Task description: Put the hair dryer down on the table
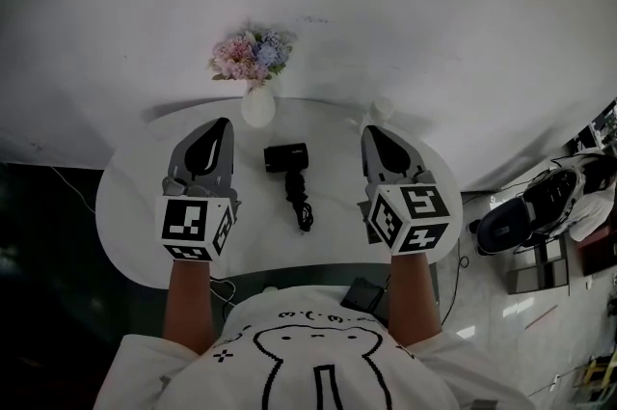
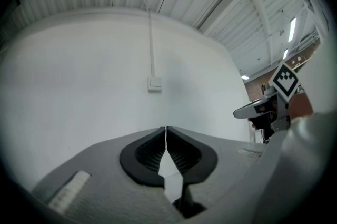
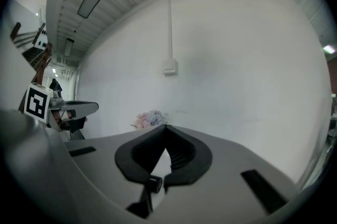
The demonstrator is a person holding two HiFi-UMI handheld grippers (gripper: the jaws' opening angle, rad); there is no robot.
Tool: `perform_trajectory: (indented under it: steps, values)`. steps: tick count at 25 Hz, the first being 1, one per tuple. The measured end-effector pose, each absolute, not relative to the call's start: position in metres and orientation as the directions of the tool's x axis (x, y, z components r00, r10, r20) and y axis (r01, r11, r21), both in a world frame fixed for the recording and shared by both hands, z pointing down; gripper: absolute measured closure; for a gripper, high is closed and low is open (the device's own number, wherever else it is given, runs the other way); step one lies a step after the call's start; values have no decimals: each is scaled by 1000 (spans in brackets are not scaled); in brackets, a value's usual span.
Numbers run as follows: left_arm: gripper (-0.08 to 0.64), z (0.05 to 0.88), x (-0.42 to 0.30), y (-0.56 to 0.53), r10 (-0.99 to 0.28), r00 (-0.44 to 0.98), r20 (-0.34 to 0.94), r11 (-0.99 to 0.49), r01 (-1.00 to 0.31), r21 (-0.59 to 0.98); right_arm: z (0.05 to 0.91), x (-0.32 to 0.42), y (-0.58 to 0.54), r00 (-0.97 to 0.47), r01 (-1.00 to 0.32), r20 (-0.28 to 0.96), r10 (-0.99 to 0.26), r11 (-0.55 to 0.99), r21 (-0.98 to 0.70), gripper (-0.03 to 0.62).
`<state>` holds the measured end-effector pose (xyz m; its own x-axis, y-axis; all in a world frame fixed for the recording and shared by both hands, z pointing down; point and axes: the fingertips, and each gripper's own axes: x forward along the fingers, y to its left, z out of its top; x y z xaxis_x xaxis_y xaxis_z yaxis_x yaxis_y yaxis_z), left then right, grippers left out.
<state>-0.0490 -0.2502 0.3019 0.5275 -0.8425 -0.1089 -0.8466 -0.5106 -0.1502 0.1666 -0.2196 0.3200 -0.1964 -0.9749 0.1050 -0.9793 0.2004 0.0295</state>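
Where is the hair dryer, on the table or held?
On the table: the hair dryer lies between the left gripper and right gripper, touched by neither.

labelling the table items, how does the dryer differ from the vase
The dryer is black, the vase white. The dryer lies flat mid-table; the vase stands upright at the far edge. The dryer trails a bundled cord; the vase holds flowers. Both rest on the table.

Head view looks steeply down at the table (image 1: 135,191); both gripper views face, seemingly, one wall switch (image 2: 154,84).
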Motion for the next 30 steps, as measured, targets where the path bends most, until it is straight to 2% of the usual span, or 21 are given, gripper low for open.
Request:
perform_trajectory:
  steps: [3, 9, 15, 30]
  values:
    - [540, 298, -47, -250, -839, 531, -118, -512, -844, -159, 302, 171, -214, -165, -980, 28, -986, 167, 105, 592]
    - [540, 294, -44, -247, -835, 534, -130, -512, -842, -170, 275, 179, -203, -146, -981, -118, -982, 128, 148, 592]
    - [540, 288, -49, -246, -835, 527, -158, -509, -849, -145, 258, 171, -192, -207, -961, -224, -952, 154, 230, 592]
    - [540, 285, -48, -242, -835, 525, -163, -500, -849, -172, 269, 170, -188, -207, -956, -194, -959, 156, 250, 592]
